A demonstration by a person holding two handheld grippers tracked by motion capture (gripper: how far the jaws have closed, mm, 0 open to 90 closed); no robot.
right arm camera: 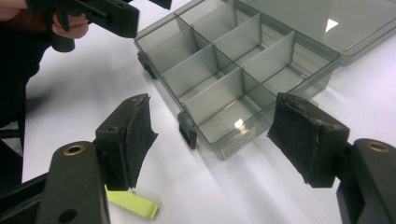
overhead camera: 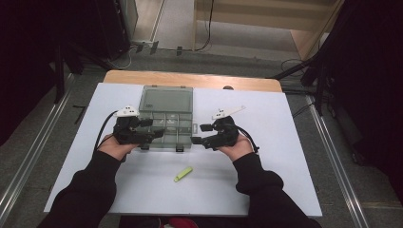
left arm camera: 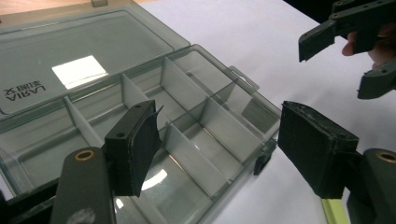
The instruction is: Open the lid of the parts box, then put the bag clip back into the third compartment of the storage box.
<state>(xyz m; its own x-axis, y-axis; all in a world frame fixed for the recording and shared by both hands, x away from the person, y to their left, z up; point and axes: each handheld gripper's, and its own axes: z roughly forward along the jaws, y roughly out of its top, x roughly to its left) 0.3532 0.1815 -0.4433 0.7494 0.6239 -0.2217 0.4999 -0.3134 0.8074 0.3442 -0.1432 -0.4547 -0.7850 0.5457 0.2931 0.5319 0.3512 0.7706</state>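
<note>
A smoky clear compartment box (overhead camera: 165, 124) lies open on the white table, its lid (overhead camera: 166, 99) folded back flat. Its compartments (left arm camera: 187, 116) (right arm camera: 224, 65) look empty. My left gripper (overhead camera: 154, 129) is open at the box's left front corner, one jaw over the compartments and the other past the front edge. My right gripper (overhead camera: 198, 134) is open just right of the box's front right corner, holding nothing. A small yellow-green clip (overhead camera: 183, 174) lies on the table in front of the box, between the two forearms.
The white table surface (overhead camera: 266, 156) has free room right, left and in front of the box. A wooden edge (overhead camera: 190, 78) runs behind it. Black latches (right arm camera: 189, 133) stick out from the box's front wall. Dark curtains and cables surround the table.
</note>
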